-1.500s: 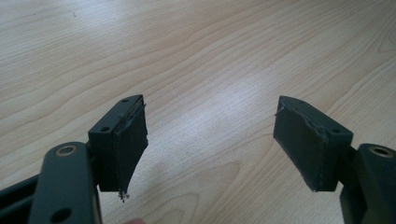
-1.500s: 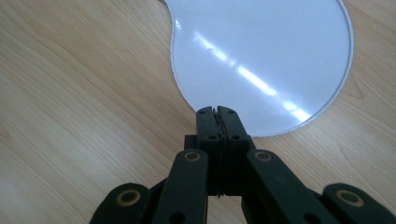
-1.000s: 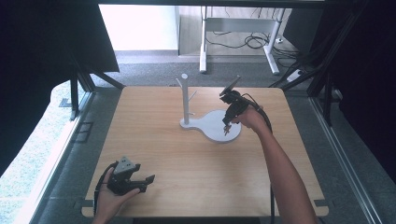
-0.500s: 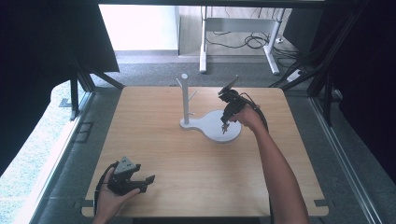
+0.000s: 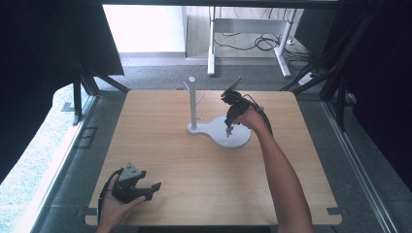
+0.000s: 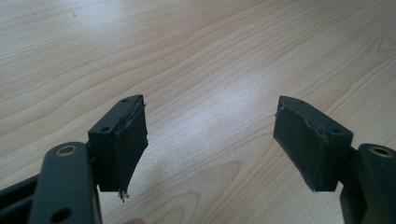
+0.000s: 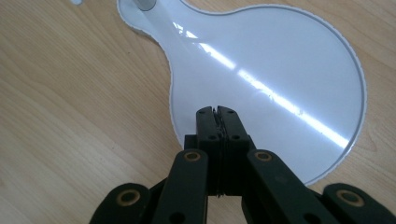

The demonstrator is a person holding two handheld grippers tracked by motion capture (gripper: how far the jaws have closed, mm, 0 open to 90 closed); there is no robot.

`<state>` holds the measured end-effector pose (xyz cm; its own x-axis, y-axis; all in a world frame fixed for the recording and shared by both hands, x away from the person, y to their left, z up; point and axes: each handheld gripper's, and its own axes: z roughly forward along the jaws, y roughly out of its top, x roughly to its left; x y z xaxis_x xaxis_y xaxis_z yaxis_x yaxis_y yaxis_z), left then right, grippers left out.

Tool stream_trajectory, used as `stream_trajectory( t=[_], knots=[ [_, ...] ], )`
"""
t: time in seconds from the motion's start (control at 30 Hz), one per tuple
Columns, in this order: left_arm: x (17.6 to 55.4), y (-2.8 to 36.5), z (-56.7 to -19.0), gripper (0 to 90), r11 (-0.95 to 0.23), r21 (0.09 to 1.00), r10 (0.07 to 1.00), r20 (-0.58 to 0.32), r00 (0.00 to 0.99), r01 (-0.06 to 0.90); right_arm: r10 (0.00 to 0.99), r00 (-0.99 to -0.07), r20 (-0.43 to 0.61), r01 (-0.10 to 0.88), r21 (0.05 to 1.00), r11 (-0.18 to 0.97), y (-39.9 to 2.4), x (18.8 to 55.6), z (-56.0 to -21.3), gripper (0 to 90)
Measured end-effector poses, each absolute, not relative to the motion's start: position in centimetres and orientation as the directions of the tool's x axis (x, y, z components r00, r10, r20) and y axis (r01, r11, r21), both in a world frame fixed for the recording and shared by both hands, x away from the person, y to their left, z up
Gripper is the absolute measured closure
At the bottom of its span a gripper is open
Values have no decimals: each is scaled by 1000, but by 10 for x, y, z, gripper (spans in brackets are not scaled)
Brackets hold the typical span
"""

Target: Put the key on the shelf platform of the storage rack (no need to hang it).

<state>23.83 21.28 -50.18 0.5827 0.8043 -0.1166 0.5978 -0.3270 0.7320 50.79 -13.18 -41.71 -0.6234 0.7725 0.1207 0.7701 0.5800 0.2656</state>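
Right gripper (image 7: 218, 110) jaws closed, empty, poised over stand base (image 7: 280, 60). Left gripper (image 6: 210, 140) wide open, idle. Next, likely: touch base.

The high view is looking forward and down from above the person's side, taking in the whole bench (image 5: 204, 184). The left claw (image 6: 210, 135) camera is riding close above bare wood, facing along its jaws. The right claw (image 7: 218, 116) camera is hanging close over the white stand base (image 7: 280, 56), which the high view is sharing, just under that claw (image 5: 228, 130).
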Motion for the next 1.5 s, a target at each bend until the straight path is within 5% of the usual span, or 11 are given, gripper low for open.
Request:
stream_trajectory(
  t=[1.5],
  knots=[
    [240, 212, -505, 260, -331, 727, 806, -114, 581, 602, 835, -541, 97, 820, 281, 499, -148, 533, -472, 879]
  ],
)
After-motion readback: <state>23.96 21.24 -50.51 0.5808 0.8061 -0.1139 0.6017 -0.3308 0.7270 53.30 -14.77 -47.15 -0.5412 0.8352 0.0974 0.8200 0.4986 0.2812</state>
